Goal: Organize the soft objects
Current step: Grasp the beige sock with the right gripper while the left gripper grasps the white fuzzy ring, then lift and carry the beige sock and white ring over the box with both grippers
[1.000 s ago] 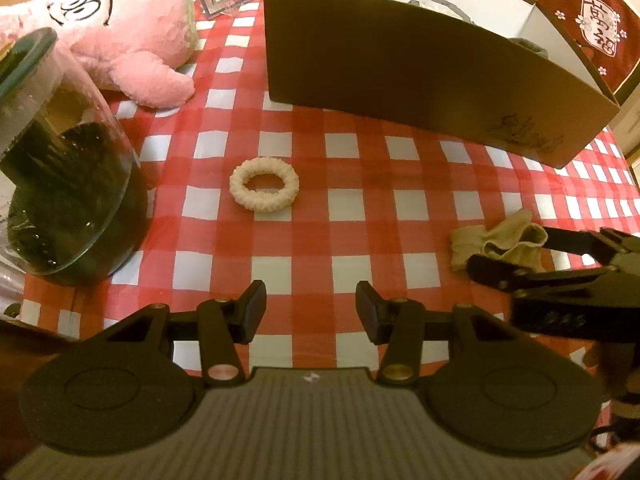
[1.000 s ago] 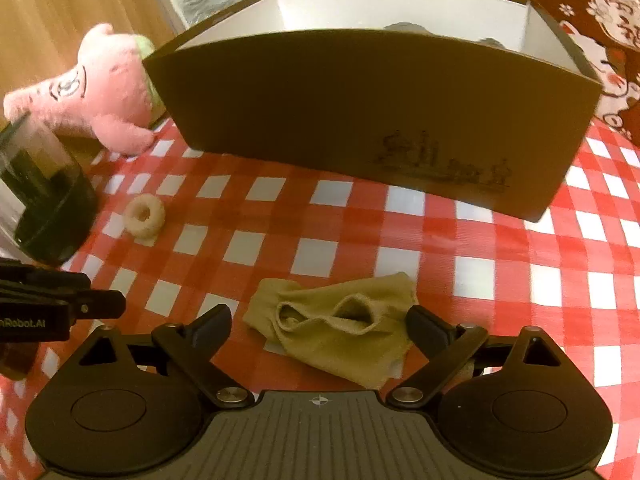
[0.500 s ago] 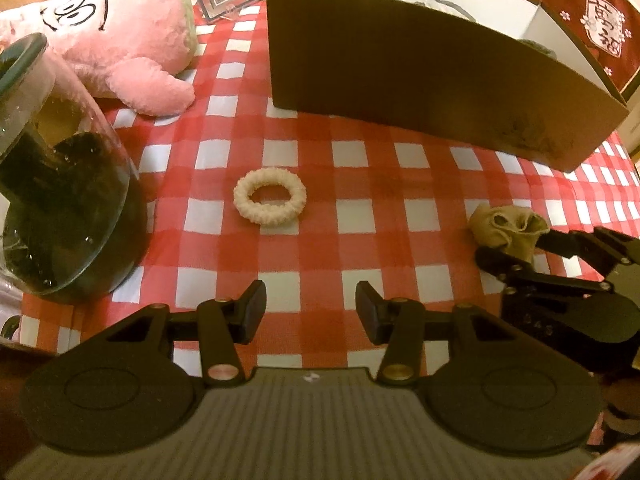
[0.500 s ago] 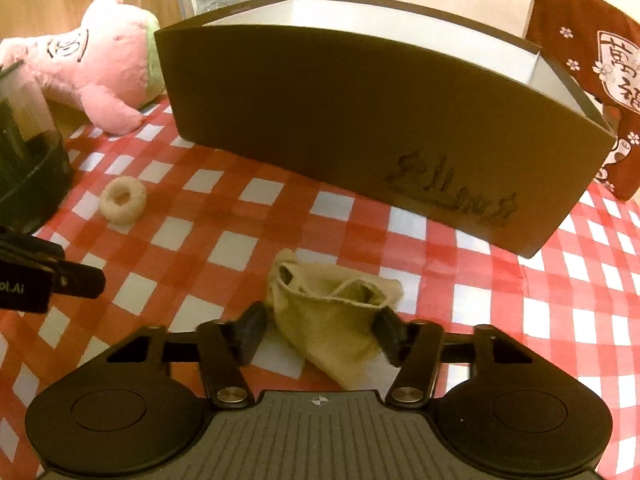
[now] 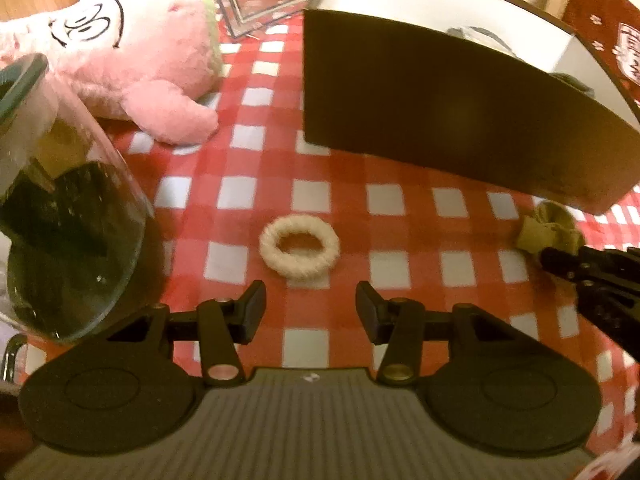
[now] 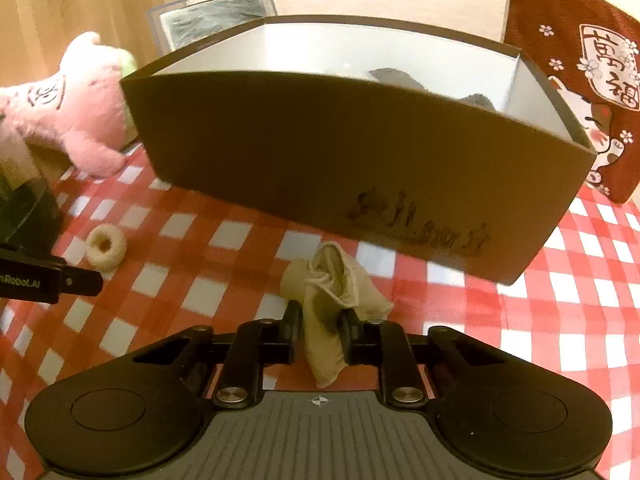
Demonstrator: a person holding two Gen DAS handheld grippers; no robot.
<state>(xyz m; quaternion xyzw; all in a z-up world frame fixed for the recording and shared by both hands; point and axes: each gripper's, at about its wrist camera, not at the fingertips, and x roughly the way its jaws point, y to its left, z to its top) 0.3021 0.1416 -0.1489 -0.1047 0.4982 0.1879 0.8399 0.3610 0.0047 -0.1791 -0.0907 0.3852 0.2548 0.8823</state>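
A beige sock (image 6: 332, 300) stands bunched up between the pads of my right gripper (image 6: 320, 332), whose jaws are closing and pinch it just above the checked cloth. The same sock (image 5: 548, 224) shows at the right in the left wrist view, with the right gripper (image 5: 560, 262) behind it. A cream fuzzy ring (image 5: 299, 252) lies flat on the cloth just ahead of my left gripper (image 5: 310, 312), which stands open with nothing between its fingers. The ring (image 6: 106, 247) also shows at the left in the right wrist view. A dark open box (image 6: 320, 152) stands behind, with dark items inside.
A pink plush toy (image 5: 132, 56) lies at the back left. A glass jar (image 5: 60, 208) holding something dark stands at the left edge, close to my left gripper. A framed picture (image 6: 216, 16) leans behind the box. A red cushion (image 6: 580, 80) sits at the right.
My right gripper has closed in from wide open onto the sock, bunching it up from flat. My left gripper has moved closer to the cream ring, its jaws unchanged.
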